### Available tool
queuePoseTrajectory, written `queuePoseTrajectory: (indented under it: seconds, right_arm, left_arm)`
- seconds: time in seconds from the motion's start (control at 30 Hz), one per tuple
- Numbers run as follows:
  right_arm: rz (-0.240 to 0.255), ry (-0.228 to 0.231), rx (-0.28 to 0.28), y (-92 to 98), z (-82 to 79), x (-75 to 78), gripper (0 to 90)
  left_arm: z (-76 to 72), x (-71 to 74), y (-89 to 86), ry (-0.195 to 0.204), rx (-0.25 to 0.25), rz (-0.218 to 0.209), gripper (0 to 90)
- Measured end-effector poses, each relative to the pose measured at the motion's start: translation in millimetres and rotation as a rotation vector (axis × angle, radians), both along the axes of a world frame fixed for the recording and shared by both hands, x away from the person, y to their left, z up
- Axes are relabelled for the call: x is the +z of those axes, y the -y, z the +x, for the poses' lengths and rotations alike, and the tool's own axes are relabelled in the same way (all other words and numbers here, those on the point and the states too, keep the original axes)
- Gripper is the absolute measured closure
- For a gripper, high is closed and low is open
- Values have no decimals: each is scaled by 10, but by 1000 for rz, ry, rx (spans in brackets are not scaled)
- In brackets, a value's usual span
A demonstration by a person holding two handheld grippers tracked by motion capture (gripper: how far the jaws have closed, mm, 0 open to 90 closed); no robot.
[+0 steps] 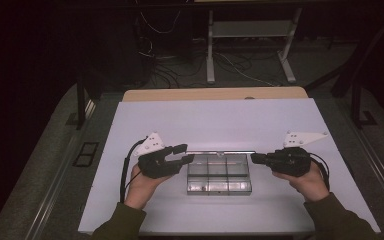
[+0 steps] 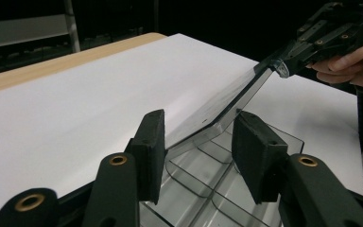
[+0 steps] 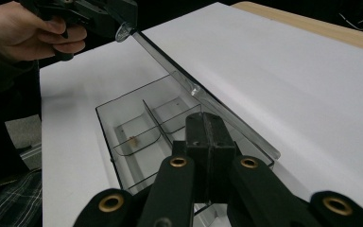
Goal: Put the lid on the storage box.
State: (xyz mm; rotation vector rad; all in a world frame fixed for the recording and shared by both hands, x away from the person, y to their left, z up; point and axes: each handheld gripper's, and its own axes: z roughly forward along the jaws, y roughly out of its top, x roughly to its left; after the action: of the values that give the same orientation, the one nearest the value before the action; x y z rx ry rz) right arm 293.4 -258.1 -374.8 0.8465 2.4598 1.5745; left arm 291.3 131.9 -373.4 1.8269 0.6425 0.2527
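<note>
High view: a clear compartment box (image 1: 219, 174) sits at the centre of the white table (image 1: 220, 120), its lid (image 1: 220, 152) raised along the upper edge. Left gripper (image 1: 186, 153) is at the lid's left end, jaws apart with the lid's corner between them, pads not pressing. Right gripper (image 1: 254, 158) is at the lid's right end, jaws together. No writing can be read on the box.

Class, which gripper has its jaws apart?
The left gripper: its pads stand clear either side of the clear lid, while the right gripper is clamped shut on it.
</note>
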Motion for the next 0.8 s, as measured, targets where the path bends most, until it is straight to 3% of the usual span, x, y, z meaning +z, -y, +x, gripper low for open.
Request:
queuePoseTrajectory:
  seconds: [0.27, 0.5, 0.67, 0.8]
  right_arm:
    - [-2, -5, 7, -6, -43, -36, 893]
    - [1, -13, 19, -19, -84, -69, 893]
    - [-12, -16, 23, -19, -118, -101, 893]
    - [-24, -23, 25, -22, -141, -135, 893]
  left_arm:
    - [-85, -40, -77, -1, 8, 34, 499]
    - [-165, -101, -103, -19, 9, 64, 533]
    - [-196, -144, -107, -43, 0, 84, 615]
    - [-208, -165, -108, -71, -29, 95, 742]
